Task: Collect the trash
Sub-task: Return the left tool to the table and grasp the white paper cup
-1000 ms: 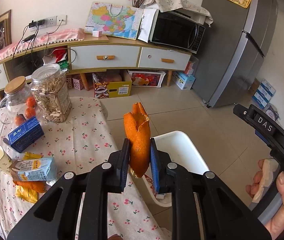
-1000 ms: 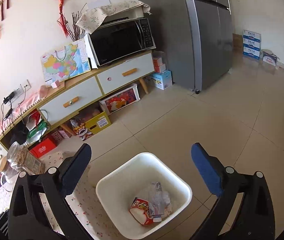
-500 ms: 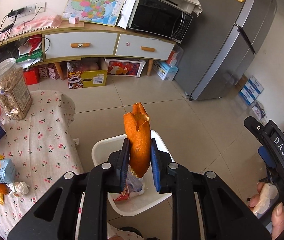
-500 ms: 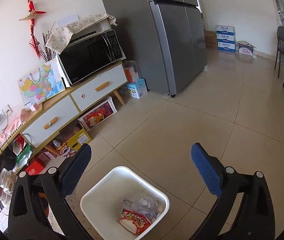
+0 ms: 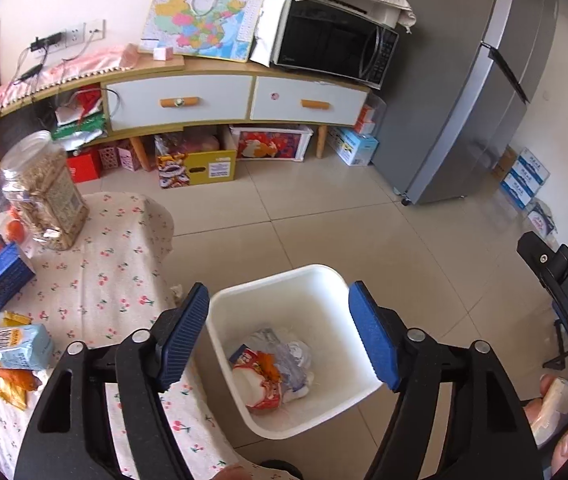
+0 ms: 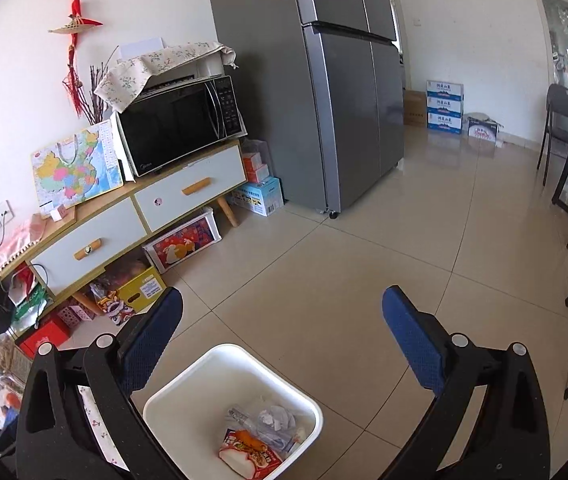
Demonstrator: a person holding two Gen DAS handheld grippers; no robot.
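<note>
2 sets of tongs are in view and both stand wide with nothing between the pads. My left tongs (image 5: 279,336) hang directly over the white bin (image 5: 336,280); half a second ago they were clamped narrow on a strip of orange peel (image 5: 267,362), and that peel now lies inside the bin on top of a red snack wrapper (image 5: 257,380) and some crumpled clear plastic (image 5: 288,354). My right tongs (image 6: 284,340) were already open then and remain so, held above the floor just past the bin. Judgement: this piece is delivered, and the left tongs are free for the next pick.

Remaining trash sits at the left edge of the bench (image 5: 95,280): a small drink carton (image 5: 15,346) lying on its side, with more orange peel (image 5: 17,378) and a yellow wrapper (image 5: 9,394) just beside and partly under it. A blue box (image 5: 1,276) and a large jar (image 5: 45,192) stand toward the far corner; whether the box counts as trash I cannot tell.

Limits of inspection: the near part of the bench is covered by the left tongs' body, the bin's near wall is cut off in the right wrist view, and the lower layers of the bin's contents are hidden.
</note>
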